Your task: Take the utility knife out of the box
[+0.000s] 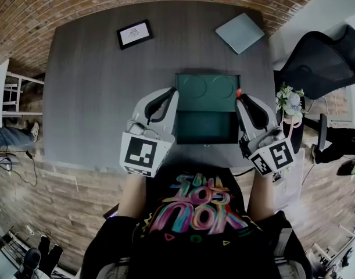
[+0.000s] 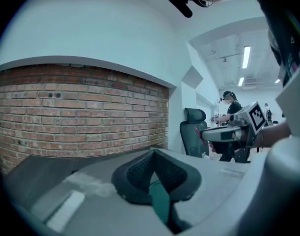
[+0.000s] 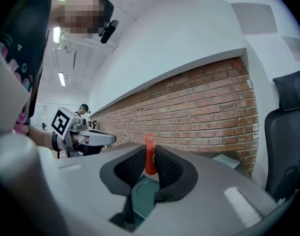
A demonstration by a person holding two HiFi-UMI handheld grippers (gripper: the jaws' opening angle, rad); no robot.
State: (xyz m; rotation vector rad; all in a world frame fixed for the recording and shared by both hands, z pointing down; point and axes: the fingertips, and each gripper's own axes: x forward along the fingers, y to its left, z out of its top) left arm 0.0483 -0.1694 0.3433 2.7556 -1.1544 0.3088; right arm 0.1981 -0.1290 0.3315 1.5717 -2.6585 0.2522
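An open green box lies on the dark table, its lid folded back on the far side. My left gripper is at the box's left side. In the left gripper view it is shut on the green wall of the box. The right gripper is at the box's right side, shut on a red utility knife. The knife stands upright between the pads of the right gripper, above the green lid.
A black-framed card lies at the table's far left and a pale teal pad at the far right corner. A black office chair and a bunch of flowers stand right of the table. A brick wall runs behind.
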